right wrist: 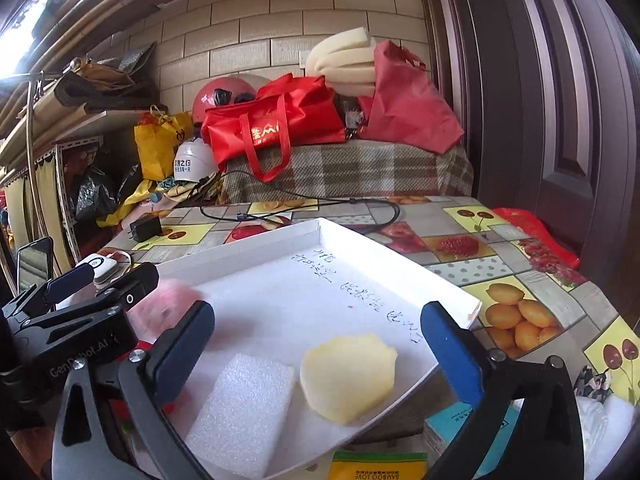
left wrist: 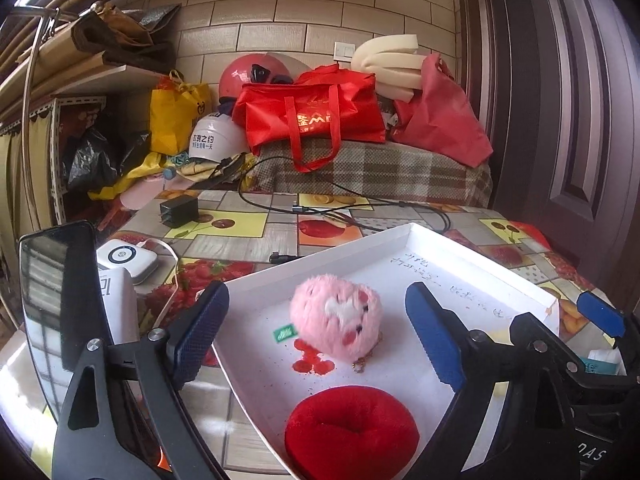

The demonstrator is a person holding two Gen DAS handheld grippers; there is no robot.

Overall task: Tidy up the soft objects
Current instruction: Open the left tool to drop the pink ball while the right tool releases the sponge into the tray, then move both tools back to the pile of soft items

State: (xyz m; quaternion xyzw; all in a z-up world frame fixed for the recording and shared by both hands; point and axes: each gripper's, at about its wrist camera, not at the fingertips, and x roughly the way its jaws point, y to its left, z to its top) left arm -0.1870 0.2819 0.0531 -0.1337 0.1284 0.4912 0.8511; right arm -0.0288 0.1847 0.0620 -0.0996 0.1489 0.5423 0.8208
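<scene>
A white shallow tray [left wrist: 404, 236] lies on the fruit-print table. In the left wrist view it holds a pink furry plush [left wrist: 336, 318] and, nearer me, a red plush cushion [left wrist: 352, 432]. My left gripper [left wrist: 316, 332] is open, its blue pads either side of the pink plush and a little short of it. In the right wrist view the tray [right wrist: 320, 226] holds a white foam block [right wrist: 244, 408] and a pale yellow sponge [right wrist: 348, 376]. My right gripper [right wrist: 320, 352] is open and empty above them. The left gripper's body [right wrist: 80, 312] shows at the left, partly hiding the pink plush [right wrist: 168, 300].
A phone [left wrist: 56, 296], a white device [left wrist: 128, 260], a black charger [left wrist: 178, 210] and cables [left wrist: 320, 210] lie on the table. Red bags [left wrist: 316, 116], helmets and foam pile up behind. A teal box [right wrist: 460, 428] and a yellow packet [right wrist: 378, 466] sit by the tray's near edge.
</scene>
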